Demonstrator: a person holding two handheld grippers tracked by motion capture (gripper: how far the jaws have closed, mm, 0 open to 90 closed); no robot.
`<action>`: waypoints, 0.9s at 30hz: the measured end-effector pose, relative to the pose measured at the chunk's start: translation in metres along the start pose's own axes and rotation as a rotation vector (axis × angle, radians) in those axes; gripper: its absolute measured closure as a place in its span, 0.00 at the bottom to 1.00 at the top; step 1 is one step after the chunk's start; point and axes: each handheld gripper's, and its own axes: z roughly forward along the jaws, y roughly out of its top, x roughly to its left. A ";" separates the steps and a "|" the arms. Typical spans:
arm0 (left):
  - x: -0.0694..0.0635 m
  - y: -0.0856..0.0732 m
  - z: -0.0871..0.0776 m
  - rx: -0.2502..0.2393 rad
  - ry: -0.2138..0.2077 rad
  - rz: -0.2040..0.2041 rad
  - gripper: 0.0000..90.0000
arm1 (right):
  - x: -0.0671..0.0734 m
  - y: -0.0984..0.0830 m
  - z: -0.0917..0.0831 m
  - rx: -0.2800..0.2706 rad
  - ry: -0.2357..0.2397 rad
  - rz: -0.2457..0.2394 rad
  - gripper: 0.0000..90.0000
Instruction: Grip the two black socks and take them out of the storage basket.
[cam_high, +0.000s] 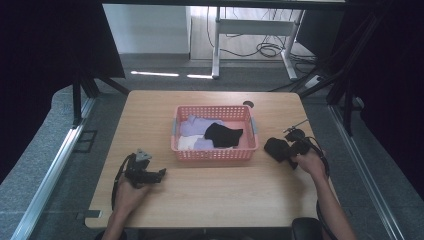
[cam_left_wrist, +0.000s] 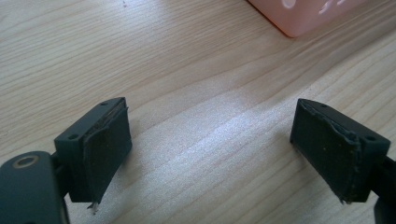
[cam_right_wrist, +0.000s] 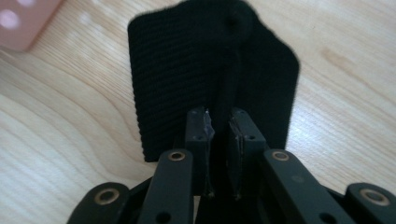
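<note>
The right gripper (cam_right_wrist: 219, 123) has its jaws pressed nearly together on a fold of a black cloth (cam_right_wrist: 187, 74) — a ridge of fabric stands pinched between the pads while the rest spreads flat on the table (cam_right_wrist: 56, 140). The high view places this black cloth (cam_high: 276, 148) near the table's right edge, just beside the pink basket (cam_high: 215, 155). It looks light, soft and limp, a ribbed knit that should give good friction; I would judge a pinch on a gathered fold or a hem holds best, since a flat layer offers nothing to bite.

The left gripper (cam_left_wrist: 210, 140) has its jaws spread wide over bare wood, nothing between them, near the front left of the table.

The high view alone shows the basket's contents — lilac, white and black garments (cam_high: 222, 135); the right gripper view alone shows the pinched ridge.
</note>
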 end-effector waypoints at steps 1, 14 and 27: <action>0.000 0.000 0.000 0.000 0.000 0.000 0.13 | 0.000 -0.001 0.000 -0.006 0.005 0.007 0.87; 0.000 0.000 0.000 0.001 0.001 -0.003 0.13 | 0.003 0.018 -0.045 -0.128 0.049 -0.014 0.50; 0.000 0.000 0.000 0.002 0.001 -0.001 0.13 | 0.037 0.065 -0.070 -0.221 0.100 -0.124 0.47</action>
